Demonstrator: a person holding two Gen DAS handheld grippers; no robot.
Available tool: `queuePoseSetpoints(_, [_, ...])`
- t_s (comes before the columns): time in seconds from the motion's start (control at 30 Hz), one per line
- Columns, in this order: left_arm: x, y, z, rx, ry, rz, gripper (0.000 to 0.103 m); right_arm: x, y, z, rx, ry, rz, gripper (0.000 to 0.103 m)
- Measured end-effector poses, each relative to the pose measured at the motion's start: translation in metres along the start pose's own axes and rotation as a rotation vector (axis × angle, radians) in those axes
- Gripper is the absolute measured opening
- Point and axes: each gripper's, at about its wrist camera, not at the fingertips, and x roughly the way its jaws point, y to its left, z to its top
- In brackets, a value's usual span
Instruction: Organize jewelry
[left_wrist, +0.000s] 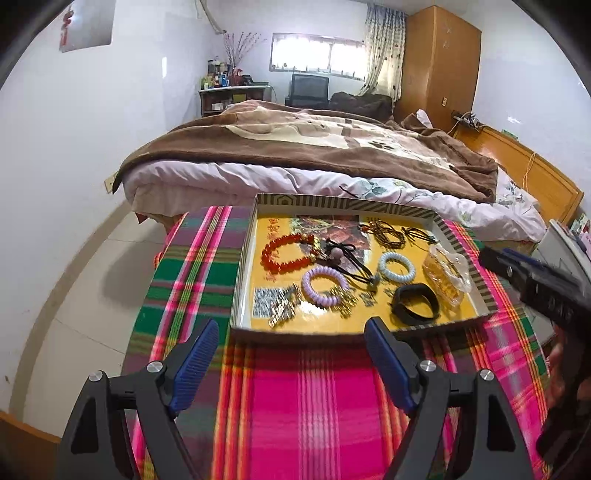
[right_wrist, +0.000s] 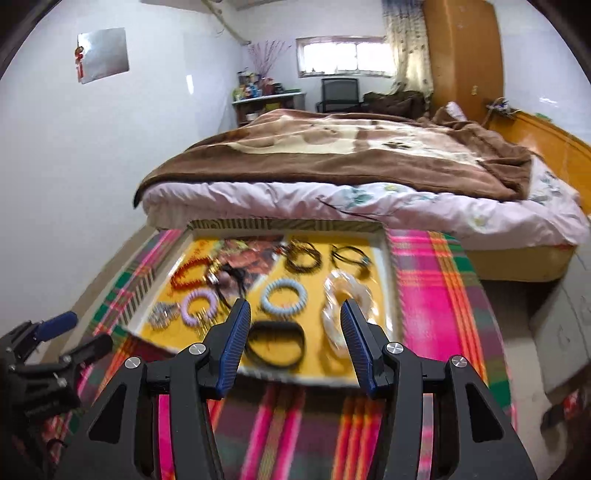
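in the yellow tray (right_wrist: 380, 258) ahead lies the black band (right_wrist: 275, 345), flat, just beyond my right gripper (right_wrist: 291, 314), which gapes empty; my left gripper (left_wrist: 291, 332), also spread, sits farther off.

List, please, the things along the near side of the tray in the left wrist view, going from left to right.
Silver clips → purple spiral bracelet → black band → clear glass dish, all inside the tray.
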Motion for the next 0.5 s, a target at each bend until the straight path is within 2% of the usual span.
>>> queuePoseSetpoints(0.27, [-0.025, -0.023, -0.033, 0.046, -0.012, 0.024, 0.082, -0.041, 0.005, -0.045, 0.029, -0.033, -0.08, 0.052])
queuePoseSetpoints(0.5, [-0.039, -0.033, -0.046, 0.041, -0.023, 0.011, 0.082, -0.064, 0.01, -0.064, 0.026, -0.041, -0.104, 0.052])
